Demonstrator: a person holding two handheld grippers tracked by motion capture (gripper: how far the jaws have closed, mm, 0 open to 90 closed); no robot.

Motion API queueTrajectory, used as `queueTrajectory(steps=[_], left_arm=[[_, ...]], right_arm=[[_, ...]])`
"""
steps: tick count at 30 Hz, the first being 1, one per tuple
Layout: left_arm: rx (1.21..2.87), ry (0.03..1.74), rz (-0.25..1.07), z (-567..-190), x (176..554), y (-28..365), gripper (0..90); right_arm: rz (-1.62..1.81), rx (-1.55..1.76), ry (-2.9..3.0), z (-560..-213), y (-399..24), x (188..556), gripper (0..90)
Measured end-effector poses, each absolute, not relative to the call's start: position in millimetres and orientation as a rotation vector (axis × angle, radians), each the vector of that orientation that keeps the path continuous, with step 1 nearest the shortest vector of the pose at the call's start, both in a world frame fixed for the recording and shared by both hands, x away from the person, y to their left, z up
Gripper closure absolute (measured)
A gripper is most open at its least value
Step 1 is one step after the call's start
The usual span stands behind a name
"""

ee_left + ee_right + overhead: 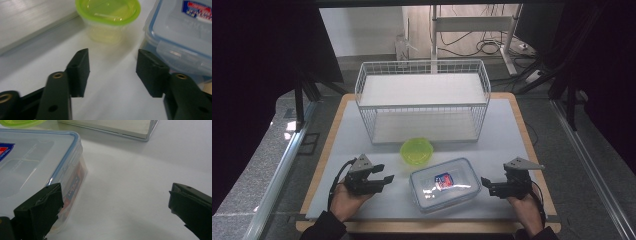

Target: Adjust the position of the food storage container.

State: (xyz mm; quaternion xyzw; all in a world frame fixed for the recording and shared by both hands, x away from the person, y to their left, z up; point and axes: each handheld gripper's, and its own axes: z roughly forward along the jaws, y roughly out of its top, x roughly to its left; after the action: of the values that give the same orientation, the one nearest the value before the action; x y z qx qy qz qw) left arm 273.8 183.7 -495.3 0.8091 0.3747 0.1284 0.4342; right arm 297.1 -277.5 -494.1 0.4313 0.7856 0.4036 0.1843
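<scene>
A clear rectangular box (pixel 445 184) with a blue-edged lid and a red and blue label lies at the front middle of the white mat. Just behind it stands a small clear tub with a lime green lid (pixel 416 150). My left gripper (pixel 387 181) is left of the box, open, its jaws pointing toward it. In the left gripper view the gripper (pixel 112 67) has bare mat between its jaws, with the tub (pixel 107 15) ahead and the box (pixel 180 32) at right. My right gripper (pixel 484 184) is open at the box's right end. Its left jaw is close beside the box wall (pixel 30 165).
A white wire basket (pixel 422 62) with a white board on top stands at the back of the mat (pixel 362 145). The wooden table edge frames the mat. Dark curtains, cables and a metal stand lie beyond the table.
</scene>
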Motion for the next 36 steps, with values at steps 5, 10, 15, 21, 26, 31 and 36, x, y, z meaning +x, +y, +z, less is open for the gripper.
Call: queueTrajectory(steps=[5,10,15,21,26,31,36], left_arm=[[2.010,0.896,0.294,-485,290,171,66.7],[2.021,0.862,0.280,-479,306,160,86.8],[2.032,0.822,0.272,-473,318,147,90.0],[2.059,0.770,0.261,-462,342,119,90.0],[2.075,0.758,0.251,-460,358,101,90.0],[2.103,0.763,0.252,-466,377,79,90.0],[2.134,0.771,0.243,-472,388,65,90.0]], right_arm=[[1.150,1.208,2.242,-493,-277,296,0.0],[1.145,1.212,2.232,-492,-278,296,0.0],[1.146,1.214,2.225,-492,-279,296,0.0],[1.143,1.214,2.228,-492,-279,296,0.0],[1.147,1.211,2.234,-493,-279,296,0.0],[1.144,1.220,2.236,-494,-279,296,0.0],[1.145,1.221,2.242,-495,-279,297,0.0]])
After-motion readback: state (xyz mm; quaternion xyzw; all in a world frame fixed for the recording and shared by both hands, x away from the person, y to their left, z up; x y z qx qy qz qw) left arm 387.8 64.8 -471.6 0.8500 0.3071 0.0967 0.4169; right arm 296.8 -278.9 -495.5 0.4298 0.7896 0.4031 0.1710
